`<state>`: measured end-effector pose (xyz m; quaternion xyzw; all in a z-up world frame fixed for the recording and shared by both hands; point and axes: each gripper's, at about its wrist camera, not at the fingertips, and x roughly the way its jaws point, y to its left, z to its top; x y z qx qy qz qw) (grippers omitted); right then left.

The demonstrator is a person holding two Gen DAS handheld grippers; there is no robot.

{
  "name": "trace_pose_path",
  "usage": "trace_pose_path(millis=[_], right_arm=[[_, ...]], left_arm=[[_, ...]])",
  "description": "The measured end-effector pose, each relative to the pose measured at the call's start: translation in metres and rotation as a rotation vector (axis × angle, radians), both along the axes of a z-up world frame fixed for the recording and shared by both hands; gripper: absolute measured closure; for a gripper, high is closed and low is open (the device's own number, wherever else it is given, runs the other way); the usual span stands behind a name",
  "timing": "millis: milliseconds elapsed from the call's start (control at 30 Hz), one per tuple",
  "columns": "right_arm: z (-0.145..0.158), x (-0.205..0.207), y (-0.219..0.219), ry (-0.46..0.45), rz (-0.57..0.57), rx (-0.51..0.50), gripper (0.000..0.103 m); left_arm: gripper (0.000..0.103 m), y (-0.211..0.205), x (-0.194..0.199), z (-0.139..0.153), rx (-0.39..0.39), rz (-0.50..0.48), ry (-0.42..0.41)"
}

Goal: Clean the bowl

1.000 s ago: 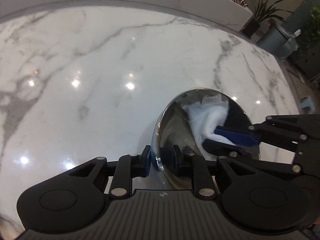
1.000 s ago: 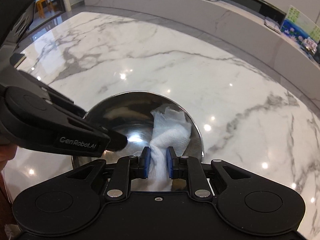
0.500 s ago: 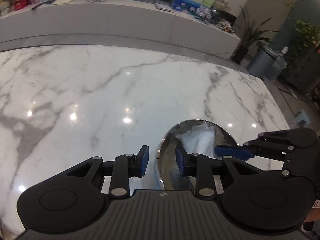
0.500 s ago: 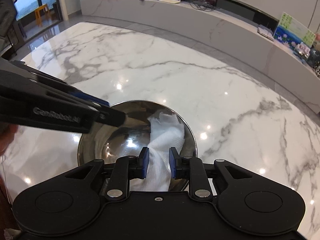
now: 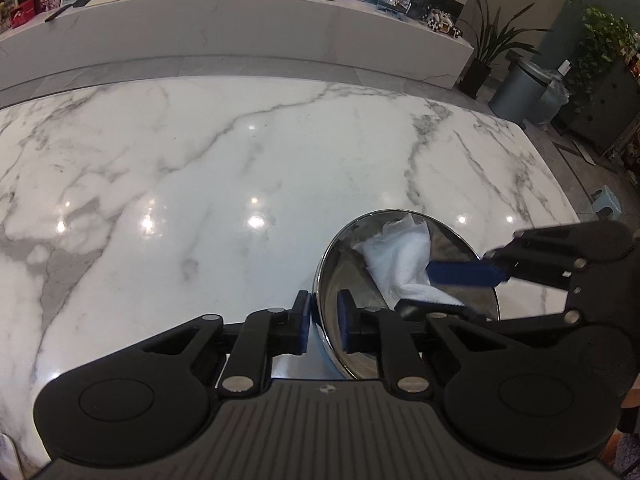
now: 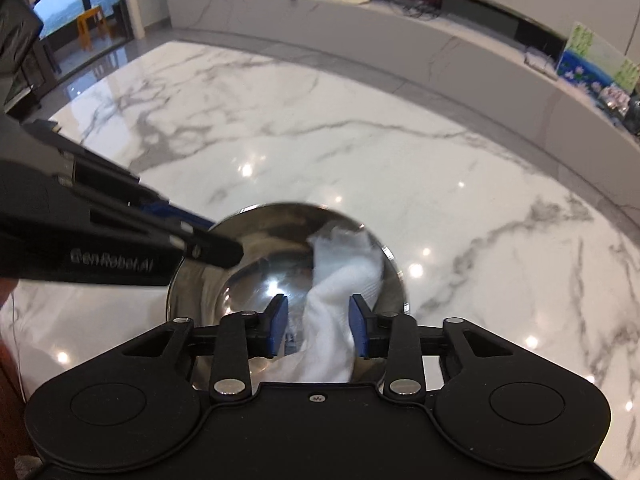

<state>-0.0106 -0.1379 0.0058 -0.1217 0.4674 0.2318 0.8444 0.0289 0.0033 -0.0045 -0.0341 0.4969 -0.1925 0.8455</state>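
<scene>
A shiny steel bowl (image 5: 344, 264) stands on the white marble table (image 5: 200, 168), with a white cloth (image 5: 400, 264) lying inside it. My left gripper (image 5: 323, 322) straddles the bowl's near rim, its blue pads a little apart from the wall on each side. The bowl also shows in the right wrist view (image 6: 256, 248), with the cloth (image 6: 340, 280) draped over its near side. My right gripper (image 6: 318, 324) is open around the cloth, pads apart from it. The left gripper's fingers (image 6: 208, 246) reach in from the left over the rim.
The marble table (image 6: 360, 140) stretches far and left of the bowl. A long marble counter (image 5: 240, 24) with small items runs behind it. Plants and a grey bin (image 5: 520, 88) stand off the table's far right corner.
My right gripper has opened and let go of the cloth, which now lies in the bowl. My left gripper loosened its grip on the bowl's rim. Both grippers have drawn back.
</scene>
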Motion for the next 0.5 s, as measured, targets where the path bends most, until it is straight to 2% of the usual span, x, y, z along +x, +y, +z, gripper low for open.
trace_pose_path(millis=[67, 333, 500], right_arm=[[-0.004, 0.002, 0.000, 0.004, -0.008, -0.017, 0.090], [-0.012, 0.007, -0.003, 0.021, -0.031, -0.012, 0.091], [-0.014, 0.010, -0.006, 0.033, -0.048, 0.036, 0.091]], left_arm=[[0.095, 0.001, 0.000, -0.001, 0.000, -0.003, 0.000], [0.096, -0.001, 0.001, -0.003, 0.019, -0.019, -0.001], [0.096, -0.002, 0.001, -0.004, 0.024, -0.015, -0.001]])
